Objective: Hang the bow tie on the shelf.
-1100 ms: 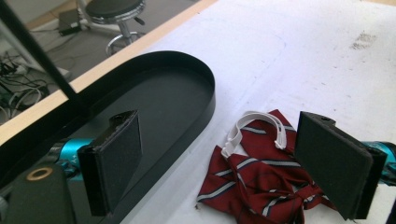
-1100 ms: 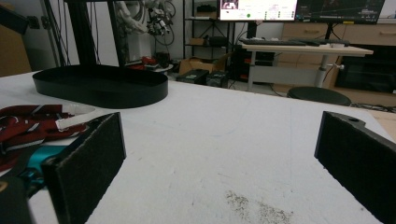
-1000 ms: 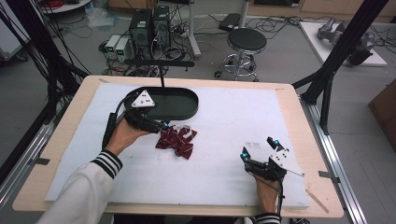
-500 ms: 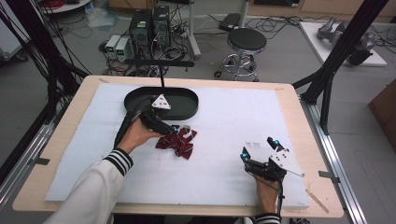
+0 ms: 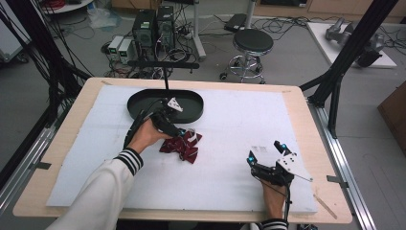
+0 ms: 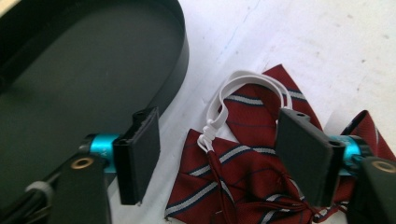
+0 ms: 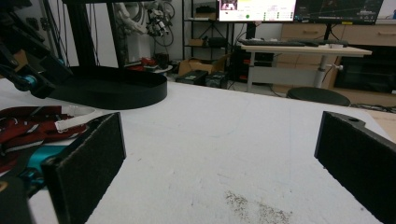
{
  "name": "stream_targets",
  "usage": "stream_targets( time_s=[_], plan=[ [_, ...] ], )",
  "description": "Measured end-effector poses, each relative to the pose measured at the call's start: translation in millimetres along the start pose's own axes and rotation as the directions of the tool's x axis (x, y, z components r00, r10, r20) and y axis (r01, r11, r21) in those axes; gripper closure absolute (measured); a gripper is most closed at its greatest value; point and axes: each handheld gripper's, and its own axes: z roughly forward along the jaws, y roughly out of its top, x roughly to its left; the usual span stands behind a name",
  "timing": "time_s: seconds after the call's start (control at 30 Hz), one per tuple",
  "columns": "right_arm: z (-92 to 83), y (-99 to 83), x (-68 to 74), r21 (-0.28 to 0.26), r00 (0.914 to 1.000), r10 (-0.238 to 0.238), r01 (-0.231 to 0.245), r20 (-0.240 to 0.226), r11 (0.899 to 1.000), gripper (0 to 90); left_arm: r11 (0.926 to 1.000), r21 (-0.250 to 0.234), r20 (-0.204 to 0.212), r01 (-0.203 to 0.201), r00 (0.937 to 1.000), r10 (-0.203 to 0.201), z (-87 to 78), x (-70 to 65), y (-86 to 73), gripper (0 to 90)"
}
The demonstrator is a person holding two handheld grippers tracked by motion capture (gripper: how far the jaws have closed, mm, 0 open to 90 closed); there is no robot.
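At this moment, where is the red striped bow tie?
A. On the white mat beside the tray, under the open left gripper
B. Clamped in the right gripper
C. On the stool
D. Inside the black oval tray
A: the bow tie lies on the white mat just outside the black tray, with the left gripper open over it.

Striped woven cloth is making up the bow tie; the tray is looking matt black; the table is showing pale wood.
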Motion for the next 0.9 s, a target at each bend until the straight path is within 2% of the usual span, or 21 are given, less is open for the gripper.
stream_targets(
  time_s=[0.1, 0.13, 0.23, 0.37, 0.43, 0.63, 0.9],
  plan=[
    [-0.3, -0.1, -0.2, 0.001, 1.0000, 0.003, -0.003, -0.002, 1.000, 0.8, 0.9992, 0.038, -0.005, 0.015, 0.9999, -0.015, 4.5, -0.3, 1.4, 39.6],
    [-0.4, -0.1, -0.2, 0.000, 1.0000, 0.004, -0.004, -0.002, 1.000, 0.8, 0.9992, 0.038, -0.005, 0.015, 0.9999, -0.015, 4.5, -0.3, 1.4, 40.3],
    [-0.3, -0.1, -0.9, -0.004, 1.0000, 0.002, -0.002, -0.002, 1.000, 0.8, 0.9964, 0.080, -0.013, 0.030, 0.9995, -0.029, 10.8, -0.5, 1.1, 40.6],
    [-0.3, -0.2, -1.1, -0.006, 1.0000, -0.001, 0.001, -0.003, 1.000, 0.8, 0.9938, 0.102, -0.010, 0.044, 0.9990, -0.043, 14.4, 1.3, 1.6, 42.4],
    [-0.5, -0.2, -1.1, -0.006, 1.0000, 0.004, -0.004, -0.001, 1.000, 0.8, 0.9913, 0.113, -0.011, 0.068, 0.9977, -0.067, 17.0, 1.7, 1.7, 45.4],
    [-0.9, -0.3, -1.0, -0.006, 0.9999, 0.010, -0.010, -0.002, 1.000, 0.8, 0.9865, 0.138, -0.007, 0.089, 0.9960, -0.089, 20.1, 2.7, 0.8, 49.5],
    [-0.8, -0.3, -1.5, -0.009, 0.9999, 0.010, -0.010, 0.002, 1.000, 0.8, 0.9825, 0.162, -0.001, 0.093, 0.9956, -0.094, 23.7, 2.6, 1.8, 57.4]
  ],
)
